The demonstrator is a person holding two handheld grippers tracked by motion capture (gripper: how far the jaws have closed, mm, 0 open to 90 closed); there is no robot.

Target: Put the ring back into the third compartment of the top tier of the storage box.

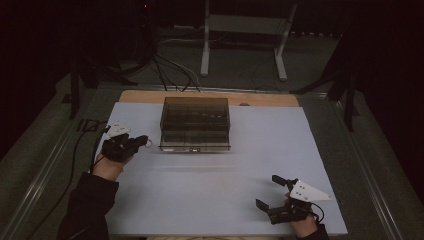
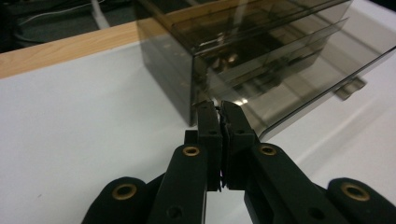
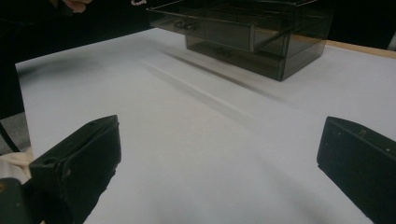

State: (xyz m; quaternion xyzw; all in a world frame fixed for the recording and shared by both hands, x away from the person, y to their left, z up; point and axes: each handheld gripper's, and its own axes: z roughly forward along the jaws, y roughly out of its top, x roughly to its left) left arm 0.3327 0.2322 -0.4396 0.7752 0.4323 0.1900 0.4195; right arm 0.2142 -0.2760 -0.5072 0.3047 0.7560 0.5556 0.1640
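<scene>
Drawer box (image 1: 195,124) of smoky, see-through plastic, standing toward the far side of a white table top (image 1: 220,195), with stacked drawers and a small pull on the front of the lowest one. No brand, label or readable writing anywhere on the box or the grippers. Left gripper (image 1: 142,140) just beside the box's front left corner, jaws pressed together with nothing between them; in the left gripper view, tips (image 2: 219,109) right at that corner's lower edge, contact with the plastic impossible to tell. Right gripper (image 1: 268,191) well apart from the box, near the table's close right edge, jaws spread wide and empty over bare white surface. Wooden strip (image 1: 145,96) just behind the box, along the table's far edge.
</scene>
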